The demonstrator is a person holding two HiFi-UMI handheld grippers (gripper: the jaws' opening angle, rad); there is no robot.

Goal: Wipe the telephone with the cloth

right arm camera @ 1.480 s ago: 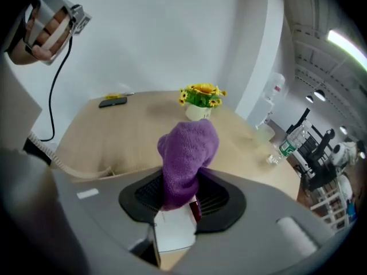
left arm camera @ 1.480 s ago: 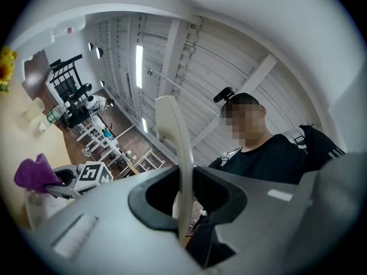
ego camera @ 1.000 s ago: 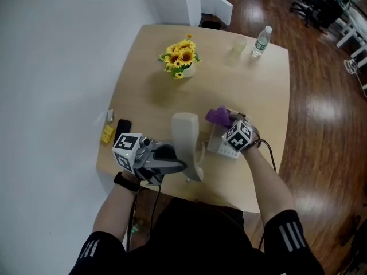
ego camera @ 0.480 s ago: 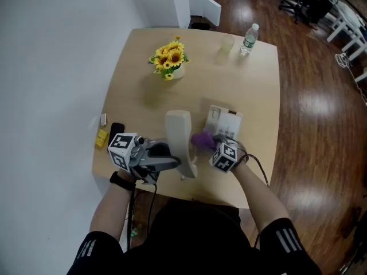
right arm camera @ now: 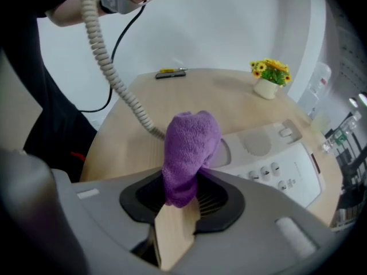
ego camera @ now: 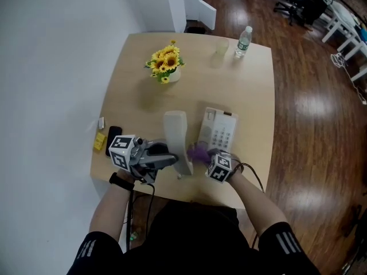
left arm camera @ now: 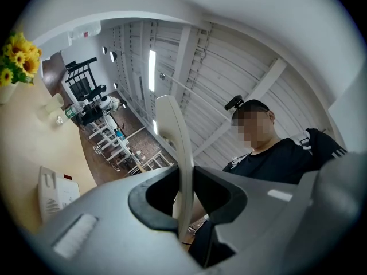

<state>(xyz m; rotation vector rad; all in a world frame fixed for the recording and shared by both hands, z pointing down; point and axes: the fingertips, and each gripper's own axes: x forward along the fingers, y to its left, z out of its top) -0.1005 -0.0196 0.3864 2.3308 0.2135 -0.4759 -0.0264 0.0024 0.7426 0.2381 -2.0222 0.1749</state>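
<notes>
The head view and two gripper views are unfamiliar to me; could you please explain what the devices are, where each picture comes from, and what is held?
There is no robot: a person holds a two-jaw gripper in each hand. The head view looks down from a camera on the person's head; each gripper view comes from a camera riding on that gripper, looking along its jaws. The left gripper is shut on the white telephone handset, lifted off its base. The right gripper is shut on a purple cloth beside the handset. The wooden table also carries a pot of sunflowers, a water bottle and a cup.
</notes>
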